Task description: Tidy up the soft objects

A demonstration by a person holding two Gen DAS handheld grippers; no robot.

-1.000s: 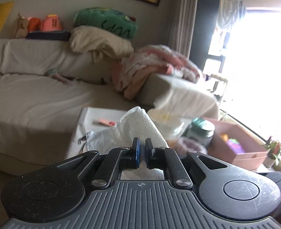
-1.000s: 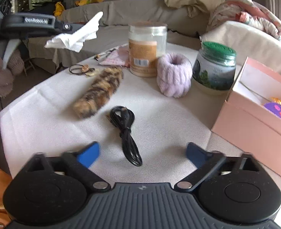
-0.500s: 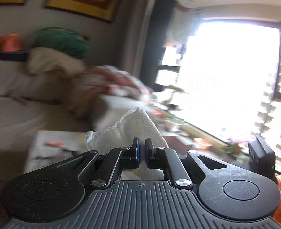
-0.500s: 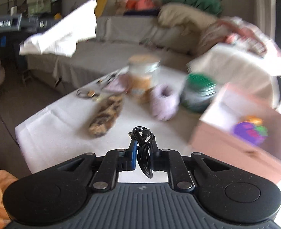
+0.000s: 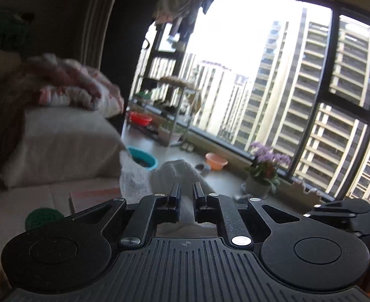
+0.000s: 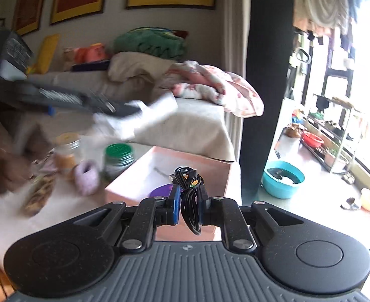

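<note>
Change since earlier: both grippers are swinging toward the window side; right one, wide open over the cable a second ago, is now carrying it.
Right gripper (image 6: 187,205): clenching on the black coiled cable (image 6: 188,196), holding it in the air over the pink box (image 6: 210,166) at the table's window-side edge; loose tail dangling below the jaws.
Left gripper (image 5: 186,196): gripping the white cloth (image 5: 178,171), jaws nearly closed with fabric between them; pointing out at the window (image 5: 285,88), away from the table. In the right view it is blurred, passing above the jars.
Cloth location: lifted off the table, bunched ahead of the left fingers, hanging free.
Table (image 6: 8,216): purple scrunchie (image 6: 86,180), leopard-print furry piece (image 6: 37,196), green-lid jar (image 6: 117,159) and clear jar (image 6: 66,151) sitting near the box's left side.
Step (judged): carrying both items for sorting, box likely the drop point.
Risk 1: cable is pinched at one bundle only; fast swinging could be shaking it loose short of the box.
Risk 2: left arm is moving fast and low over the jars; trailing cloth could be catching a jar and tipping it.
Risk 3: left camera is not seeing the box interior, so the cloth drop could be landing outside it.
</note>
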